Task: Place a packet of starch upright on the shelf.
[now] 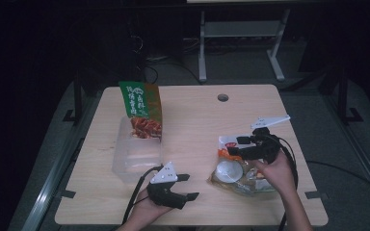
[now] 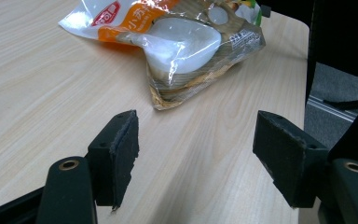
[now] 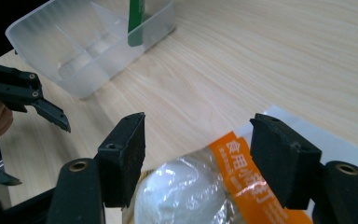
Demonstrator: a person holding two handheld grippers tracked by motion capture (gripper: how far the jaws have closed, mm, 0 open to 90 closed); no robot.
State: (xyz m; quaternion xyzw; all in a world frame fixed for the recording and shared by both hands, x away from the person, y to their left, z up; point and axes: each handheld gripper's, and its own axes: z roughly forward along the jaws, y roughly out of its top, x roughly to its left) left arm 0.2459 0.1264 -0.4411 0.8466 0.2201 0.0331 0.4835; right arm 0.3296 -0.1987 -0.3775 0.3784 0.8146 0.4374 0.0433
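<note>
A: Nearest the high camera is the left gripper, low on the near edge of the table, its jaws standing apart with nothing between them. In the left gripper view I see bare wood between the pads and the snack bag lying further off.

B: Noted. It looks parked, probably to leave room for the other hand. And the right gripper?

A: It sits over the snack bag at the right side of the table, pointing left. Jaws apart here too. In the right gripper view the bag's clear window and orange band lie below and between the pads. I cannot tell whether the pads touch the film; no pinch shows.

B: So a reach rather than a grip. My judgement: the bag lies flat, so the jaws come low to catch an edge of it.

A: Agreed. The film is slack and glossy, so it may slip or crumple.

B: Surroundings?

A: A clear plastic bin stands left of centre, well apart from the snack bag. A green-and-orange packet stands upright in its far end, so the near part is free. A cable hole sits near the far edge.

B: Obstructions?

A: Bare wood lies between bag and bin. The left gripper stands just beside the bin's near right corner, and its cable trails toward the person. The upright packet could tip if knocked.
</note>
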